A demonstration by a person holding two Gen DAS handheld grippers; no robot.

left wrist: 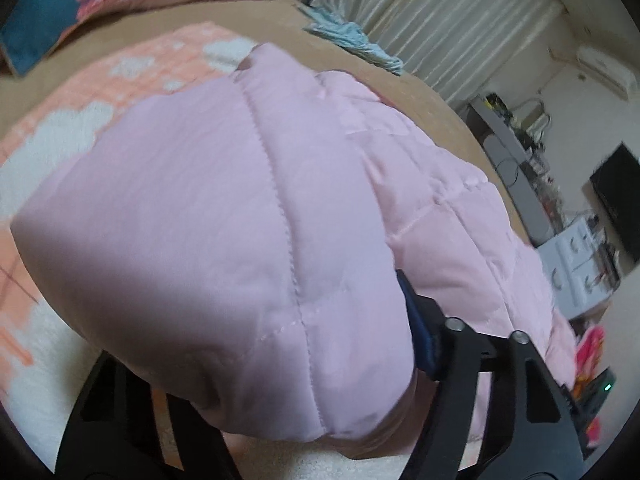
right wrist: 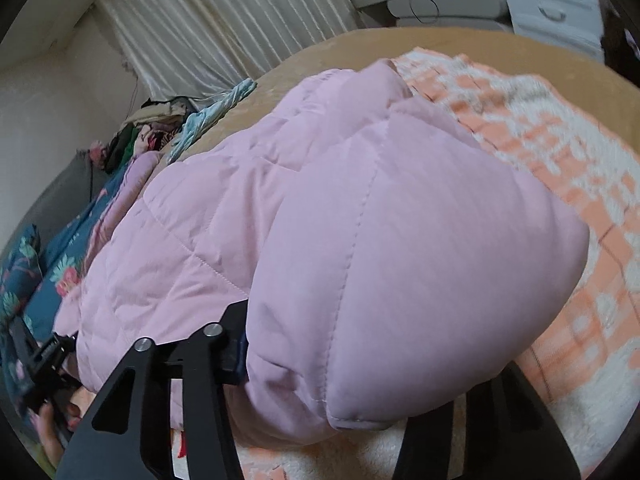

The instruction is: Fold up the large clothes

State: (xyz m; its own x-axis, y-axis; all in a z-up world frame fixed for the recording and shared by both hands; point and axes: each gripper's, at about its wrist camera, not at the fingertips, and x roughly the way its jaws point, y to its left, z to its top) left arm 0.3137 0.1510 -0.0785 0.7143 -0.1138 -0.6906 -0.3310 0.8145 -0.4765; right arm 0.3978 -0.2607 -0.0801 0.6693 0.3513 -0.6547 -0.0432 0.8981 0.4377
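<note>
A pink quilted puffer jacket [left wrist: 248, 200] lies on a peach and white blanket [left wrist: 60, 144] on the bed. In the left wrist view a thick padded fold of it bulges between the fingers of my left gripper [left wrist: 260, 320]. The blue-padded right finger [left wrist: 418, 320] presses into the fabric, and the other finger is mostly hidden under the fold. In the right wrist view my right gripper [right wrist: 368, 344] holds another puffy fold of the jacket [right wrist: 400, 248] the same way, its left finger [right wrist: 236, 332] against the cloth. The left gripper's body [right wrist: 44, 360] and a hand [right wrist: 52, 436] show at the lower left.
A tan sheet [left wrist: 280, 20] covers the bed beyond the blanket. A teal floral quilt [right wrist: 48, 272] and a crumpled light blue cloth [left wrist: 352, 40] lie near the far edge, by pleated curtains [left wrist: 440, 20]. White drawers [left wrist: 576, 272] and a cluttered desk [left wrist: 516, 148] stand past the bed.
</note>
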